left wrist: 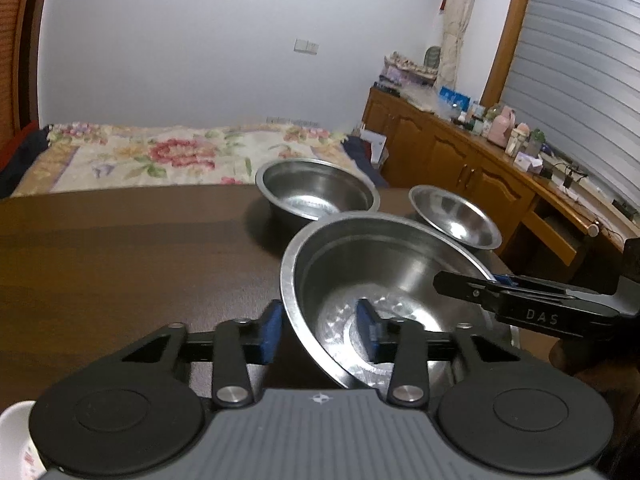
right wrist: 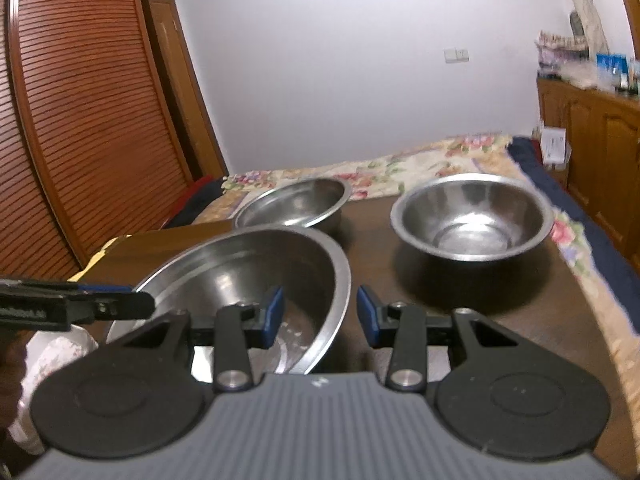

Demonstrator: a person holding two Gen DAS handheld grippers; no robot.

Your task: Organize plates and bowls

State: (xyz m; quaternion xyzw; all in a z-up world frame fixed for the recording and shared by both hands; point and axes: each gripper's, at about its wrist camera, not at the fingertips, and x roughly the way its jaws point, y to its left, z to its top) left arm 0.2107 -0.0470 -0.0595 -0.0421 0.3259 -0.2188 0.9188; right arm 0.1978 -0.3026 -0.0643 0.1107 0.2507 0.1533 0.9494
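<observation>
The large, shallow stainless-steel bowl [left wrist: 384, 300] sat tilted at the near end of the dark brown wooden table [left wrist: 120, 260], one side of its rim lifted. The left gripper [left wrist: 320, 330] straddled the rim on one side, one blue pad outside the wall and one inside. The right gripper [right wrist: 320, 316] did the same on the opposite side. Neither set of jaws was spread wide, but I couldn't tell whether the pads actually pressed the metal.

The bowl looked light, rigid and slick, so thin polished steel might slide between rubber pads. The rolled rim seemed the sensible place to pinch, from both sides for balance. It wouldn't break, though it would clatter.

Farther back stood a deeper steel bowl [right wrist: 472, 220] and a flatter steel basin [right wrist: 296, 202], well apart. A white floral ceramic dish [right wrist: 60, 350] lay just beside the left gripper. Beyond the table were a flower-patterned bed [left wrist: 160, 156], a louvred wooden wardrobe [right wrist: 80, 120] and a cluttered wooden sideboard [left wrist: 460, 152].
</observation>
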